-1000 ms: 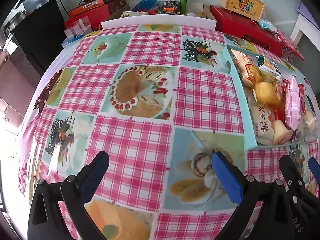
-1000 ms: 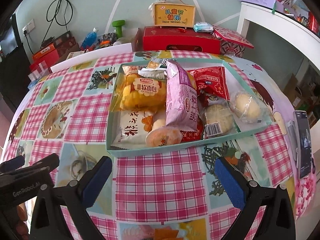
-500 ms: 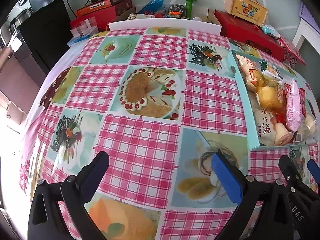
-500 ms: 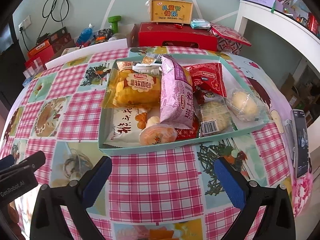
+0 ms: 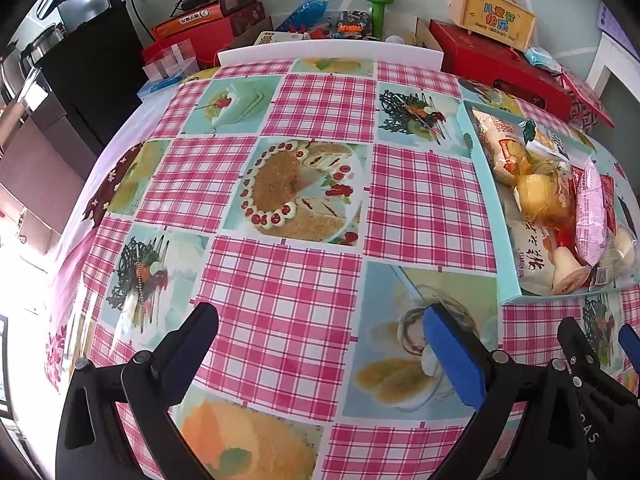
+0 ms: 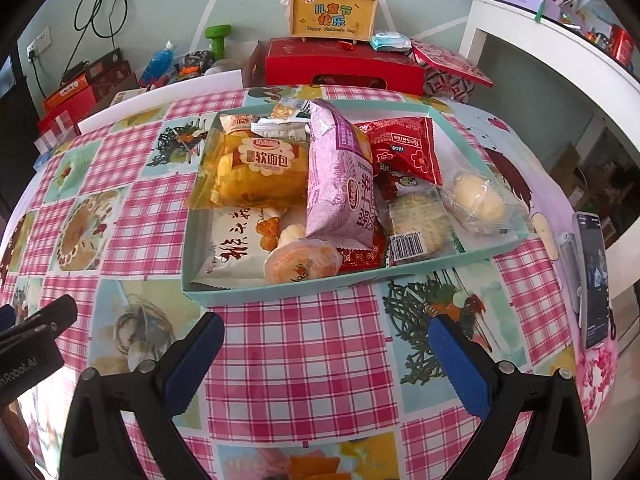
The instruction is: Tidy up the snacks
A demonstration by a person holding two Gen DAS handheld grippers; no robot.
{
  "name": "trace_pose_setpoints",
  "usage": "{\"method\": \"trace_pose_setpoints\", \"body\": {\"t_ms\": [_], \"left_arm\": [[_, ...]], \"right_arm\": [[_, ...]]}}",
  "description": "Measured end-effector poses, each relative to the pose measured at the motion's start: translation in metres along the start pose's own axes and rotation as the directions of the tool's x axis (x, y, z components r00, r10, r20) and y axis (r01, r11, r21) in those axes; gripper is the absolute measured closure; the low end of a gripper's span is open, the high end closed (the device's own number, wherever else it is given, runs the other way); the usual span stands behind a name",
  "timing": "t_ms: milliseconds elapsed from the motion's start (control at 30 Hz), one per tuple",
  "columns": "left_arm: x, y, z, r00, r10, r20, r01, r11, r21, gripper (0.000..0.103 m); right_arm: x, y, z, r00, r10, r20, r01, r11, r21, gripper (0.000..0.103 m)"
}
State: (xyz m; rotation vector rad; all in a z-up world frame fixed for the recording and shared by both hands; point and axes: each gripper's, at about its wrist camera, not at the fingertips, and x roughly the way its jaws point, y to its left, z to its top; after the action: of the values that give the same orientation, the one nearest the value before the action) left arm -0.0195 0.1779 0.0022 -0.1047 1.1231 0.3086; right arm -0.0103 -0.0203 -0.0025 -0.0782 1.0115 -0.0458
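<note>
A shallow teal tray [image 6: 280, 294] [image 5: 486, 184] sits on the checked tablecloth, filled with several snack packs: a yellow bread bag [image 6: 256, 176], a pink packet [image 6: 340, 188], a red packet [image 6: 404, 148], a white packet [image 6: 236, 248], a jelly cup [image 6: 302, 266] and a wrapped bun [image 6: 480, 200]. My right gripper [image 6: 326, 348] is open just in front of the tray's near wall, holding nothing. My left gripper [image 5: 320, 340] is open over bare tablecloth, left of the tray, also holding nothing. The right gripper [image 5: 596, 344] shows at the left wrist view's lower right.
A phone [image 6: 594, 276] lies at the table's right edge. Behind the table stand a red gift box [image 6: 344, 68], a yellow carry box [image 6: 332, 14], a green dumbbell [image 6: 218, 40] and orange boxes [image 5: 200, 20]. White shelving [image 6: 552, 52] rises at the right.
Both grippers have drawn back and risen a little, so the table and tray look smaller and farther. Both stay open. The snacks have not moved.
</note>
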Motion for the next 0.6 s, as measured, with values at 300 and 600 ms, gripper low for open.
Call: {"method": "trace_pose_setpoints", "body": {"t_ms": [300, 600], "left_arm": [[-0.0001, -0.0006, 0.0001, 1.000, 0.006, 0.000, -0.006, 1.000, 0.007, 0.001], [0.0014, 0.0007, 0.0000, 1.000, 0.008, -0.011, -0.008, 1.000, 0.002, 0.001]], "right_arm": [[-0.0045, -0.0005, 0.0005, 1.000, -0.015, 0.008, 0.014, 1.000, 0.011, 0.000], [-0.0029, 0.0020, -0.0002, 1.000, -0.010, 0.004, 0.010, 1.000, -0.002, 0.000]]}}
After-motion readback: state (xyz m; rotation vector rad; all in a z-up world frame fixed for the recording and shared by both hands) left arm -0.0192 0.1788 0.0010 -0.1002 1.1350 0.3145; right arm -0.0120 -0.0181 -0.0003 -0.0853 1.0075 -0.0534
